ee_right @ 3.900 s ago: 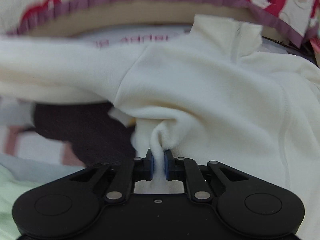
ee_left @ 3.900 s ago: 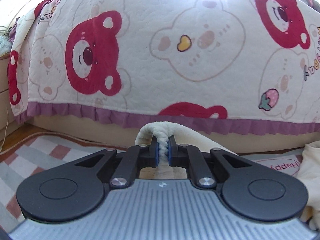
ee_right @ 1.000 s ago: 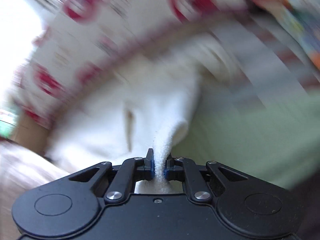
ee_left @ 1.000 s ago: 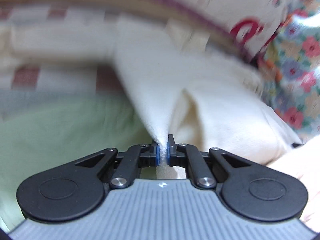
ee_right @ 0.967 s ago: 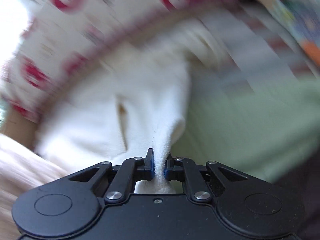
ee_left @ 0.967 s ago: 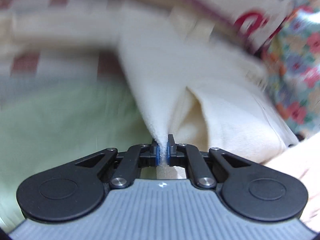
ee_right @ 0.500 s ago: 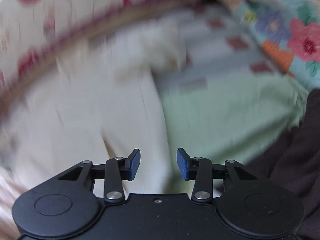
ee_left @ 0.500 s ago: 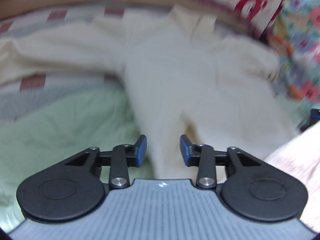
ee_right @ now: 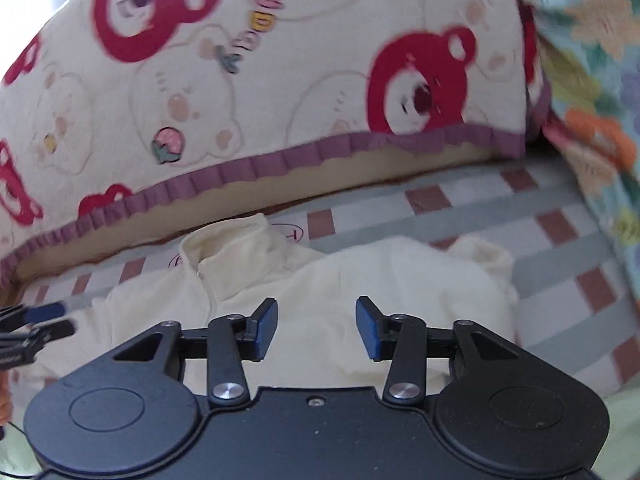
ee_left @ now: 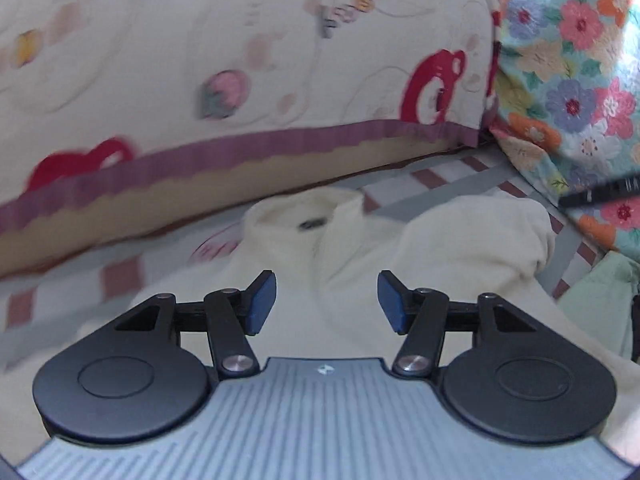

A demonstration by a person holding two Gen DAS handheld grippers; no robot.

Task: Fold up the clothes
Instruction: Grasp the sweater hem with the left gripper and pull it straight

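Both your grippers hover with nothing between their blue pads: the left gripper (ee_left: 327,300) and right gripper (ee_right: 317,327) are opening. The cream top (ee_right: 360,276) lies on the checked mat (ee_right: 560,280), beside the bear quilt (ee_right: 280,80).

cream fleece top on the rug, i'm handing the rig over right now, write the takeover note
Left gripper: jaws opening, nothing between them.
Right gripper: jaws opening, empty too.
Cream fleece top: released, lying on the checked rug below the bear-print bedspread, collar toward the bed, bulk bunched to the right.
Done: top laid down.
Left: judging by the lumpy right side, it likely still needs smoothing and folding; a pale green garment waits beside it.
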